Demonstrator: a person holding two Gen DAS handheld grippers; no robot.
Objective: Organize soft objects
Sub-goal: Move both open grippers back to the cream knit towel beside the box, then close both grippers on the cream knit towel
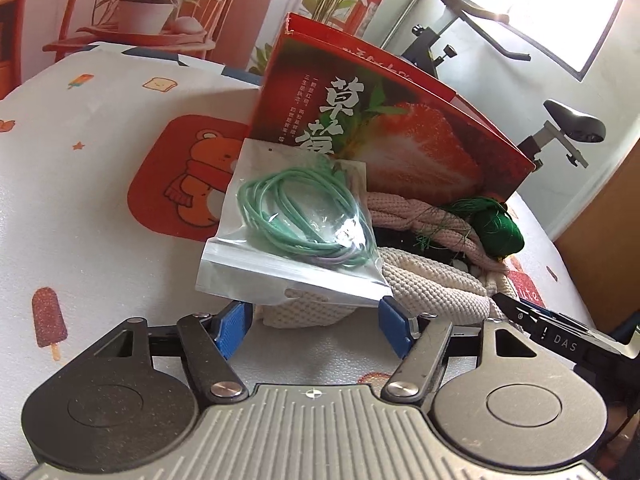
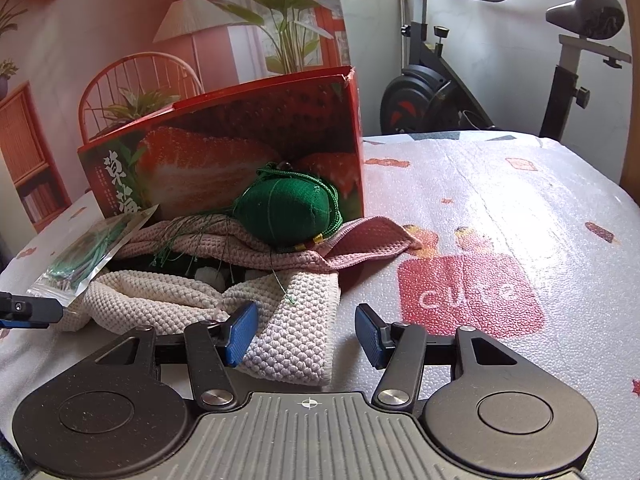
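My left gripper (image 1: 314, 326) sits low centre of the left wrist view, jaws wide, blue pads apart with nothing pressed between them. The bottom edge of a clear plastic bag (image 1: 288, 236) of coiled green cord (image 1: 296, 216) hangs just above the pads; I can't tell if it touches them. The bag leans against the red strawberry box (image 1: 384, 120), which lies on its side, centre to upper right of frame, open side facing me. Spilling from the box: a cream knit cloth (image 1: 432, 280) right of centre, a pink knit cloth (image 1: 420, 216) above it, a dark green stuffed pouch (image 1: 500, 228) at mid right. My right gripper's tip shows at the lower right edge.

Right wrist view: right gripper (image 2: 306, 330) low centre, jaws partly open and empty. The cream knit cloth (image 2: 288, 320) lies under and between the pads, its corner reaching down below the left pad; the pads don't press it. Pink knit cloth (image 2: 320, 248) lies on top of the cream one, centre of frame, one corner spread right onto the mat. Green stuffed pouch (image 2: 284, 210) rests on the pink cloth, against the box (image 2: 240, 128), with green threads trailing down left. Bag of green cord (image 2: 84, 256) at mid left, tilted, resting on the cream cloth's edge. Left gripper's tip at far left edge, just below the bag. Everything sits on a white cartoon-print mat (image 2: 500, 208); an exercise bike (image 2: 460, 80) stands upper right.
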